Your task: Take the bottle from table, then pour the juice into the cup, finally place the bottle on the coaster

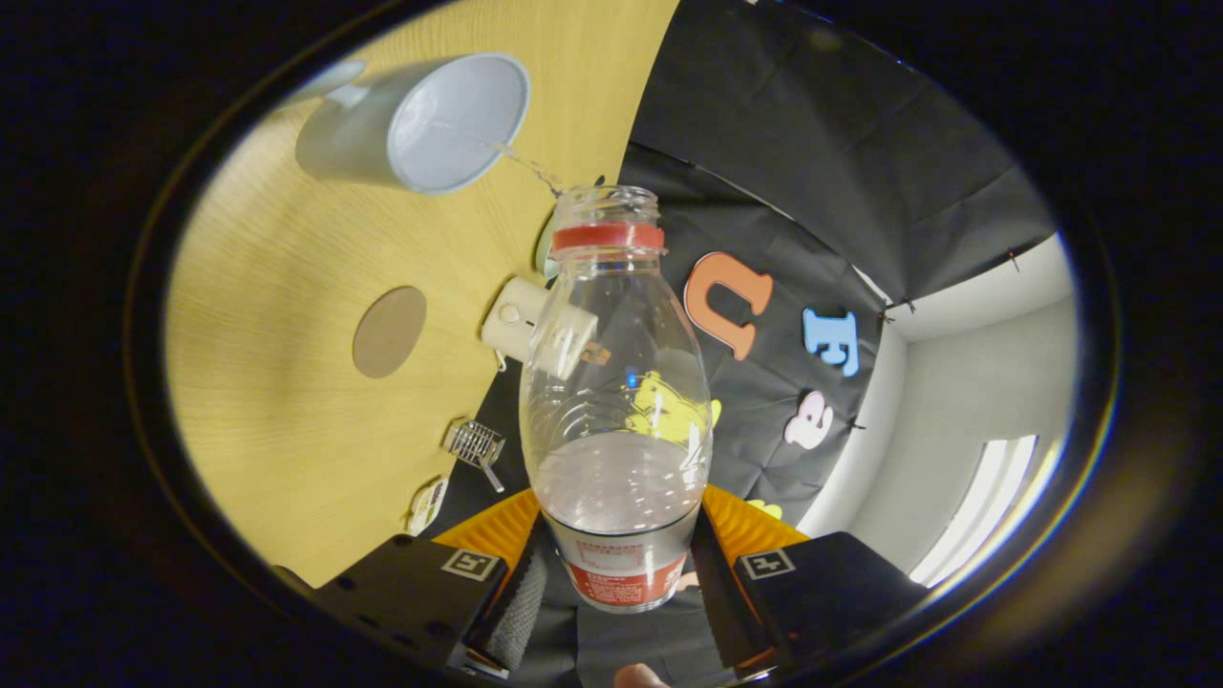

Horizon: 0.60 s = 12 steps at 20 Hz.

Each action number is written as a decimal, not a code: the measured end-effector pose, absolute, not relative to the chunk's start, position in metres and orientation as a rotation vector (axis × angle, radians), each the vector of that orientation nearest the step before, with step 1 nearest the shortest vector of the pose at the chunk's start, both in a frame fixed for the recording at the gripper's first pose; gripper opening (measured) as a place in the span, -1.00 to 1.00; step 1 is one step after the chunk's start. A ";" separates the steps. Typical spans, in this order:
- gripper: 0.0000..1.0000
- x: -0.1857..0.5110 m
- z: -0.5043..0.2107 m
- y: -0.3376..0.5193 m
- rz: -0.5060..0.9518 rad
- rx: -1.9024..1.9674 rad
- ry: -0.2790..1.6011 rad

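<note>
Between tool fingers, bottle clamped.

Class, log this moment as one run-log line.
phase: pouring | gripper: shut on bottle | stream into cup | coaster: bare

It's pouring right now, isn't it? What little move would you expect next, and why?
Probably hold the tilt a moment longer. The gripper is shut on the bottle, a thin stream runs from its open mouth into the cup, and liquid remains in the bottle. Once enough is poured, righting it and carrying it to the round coaster on the table would follow.
</note>
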<state>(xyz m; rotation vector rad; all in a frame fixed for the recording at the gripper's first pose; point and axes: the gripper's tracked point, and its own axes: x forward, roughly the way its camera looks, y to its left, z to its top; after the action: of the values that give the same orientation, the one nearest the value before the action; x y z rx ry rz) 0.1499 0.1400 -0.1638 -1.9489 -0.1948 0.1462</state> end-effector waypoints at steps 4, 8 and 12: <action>0.53 0.149 -0.162 0.142 0.148 -1.961 -0.204; 0.53 0.146 -0.158 0.143 0.152 -1.968 -0.213; 0.53 0.146 -0.153 0.146 0.143 -1.980 -0.222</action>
<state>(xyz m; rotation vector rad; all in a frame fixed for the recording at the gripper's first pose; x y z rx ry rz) 0.1460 0.1456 -0.1526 -1.9796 -0.2219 0.1435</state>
